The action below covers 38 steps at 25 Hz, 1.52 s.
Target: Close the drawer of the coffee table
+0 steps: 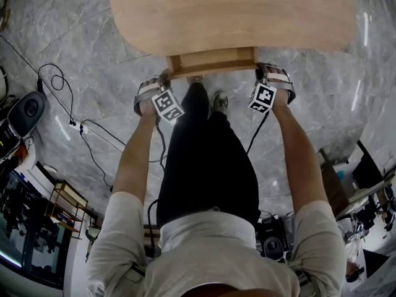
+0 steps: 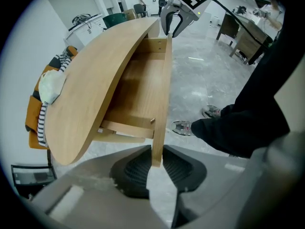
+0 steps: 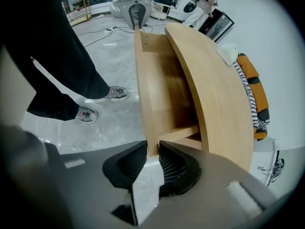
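The drawer (image 1: 213, 60) sticks a little way out from under the coffee table (image 1: 229, 11), at the top middle of the head view. On the left, the left gripper (image 1: 166, 76) points down and pinches the left end of the drawer's front board. On the right, the right gripper (image 1: 263, 72) pinches the other end the same way.

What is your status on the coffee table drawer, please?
Left gripper, right gripper both clamped on drawer front. It stands pulled out. Nothing visible blocking it.
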Motion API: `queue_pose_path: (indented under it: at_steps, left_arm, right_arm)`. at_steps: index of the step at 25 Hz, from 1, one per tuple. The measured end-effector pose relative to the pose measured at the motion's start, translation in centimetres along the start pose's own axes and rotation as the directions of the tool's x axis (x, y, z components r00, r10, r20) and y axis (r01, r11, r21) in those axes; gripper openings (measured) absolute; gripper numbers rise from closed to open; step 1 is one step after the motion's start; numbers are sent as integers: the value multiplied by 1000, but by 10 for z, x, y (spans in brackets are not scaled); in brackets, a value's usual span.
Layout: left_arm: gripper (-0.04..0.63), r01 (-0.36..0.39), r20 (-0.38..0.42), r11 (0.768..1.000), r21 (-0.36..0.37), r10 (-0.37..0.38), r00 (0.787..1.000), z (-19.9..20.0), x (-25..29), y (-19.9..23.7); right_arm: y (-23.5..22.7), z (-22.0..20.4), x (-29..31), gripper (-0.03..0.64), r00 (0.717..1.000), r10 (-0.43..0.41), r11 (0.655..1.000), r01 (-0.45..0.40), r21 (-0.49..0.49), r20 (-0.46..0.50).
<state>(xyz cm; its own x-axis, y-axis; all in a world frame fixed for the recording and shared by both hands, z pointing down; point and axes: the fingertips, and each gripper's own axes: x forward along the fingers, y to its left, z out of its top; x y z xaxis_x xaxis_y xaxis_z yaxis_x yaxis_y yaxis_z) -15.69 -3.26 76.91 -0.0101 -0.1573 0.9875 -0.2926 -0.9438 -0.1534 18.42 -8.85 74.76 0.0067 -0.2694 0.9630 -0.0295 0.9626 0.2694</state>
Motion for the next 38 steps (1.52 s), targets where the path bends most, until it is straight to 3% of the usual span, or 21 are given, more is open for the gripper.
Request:
queue_pose_path:
  at_steps: [10, 16, 24, 28, 32, 38]
  left_arm:
    - [103, -21, 15, 998, -57, 22, 1000, 1, 1, 13]
    - [103, -30, 22, 998, -56, 31, 999, -2, 6, 29]
    - [117, -33, 67, 979, -203, 48, 997, 1, 8, 39]
    - [126, -81, 79, 963, -256, 105, 991, 4, 7, 53]
    - [140, -125, 76, 925, -358, 162, 984, 5, 3, 64]
    - [152, -118, 70, 874, -472, 170, 983, 3, 3, 68]
  right_arm:
    - [-13, 0, 4, 91, 1000, -23, 998, 23, 58, 1]
    - [-24, 7, 8, 94, 999, -51, 992, 51, 117, -1]
    - [-42, 9, 11, 106, 993, -119, 961, 118, 250, -13]
    - [-51, 7, 14, 115, 986, -163, 911, 159, 380, -21]
    - [-60, 5, 13, 123, 981, -190, 839, 175, 515, -23]
    - [-63, 2, 14, 129, 978, -208, 712, 135, 689, 23]
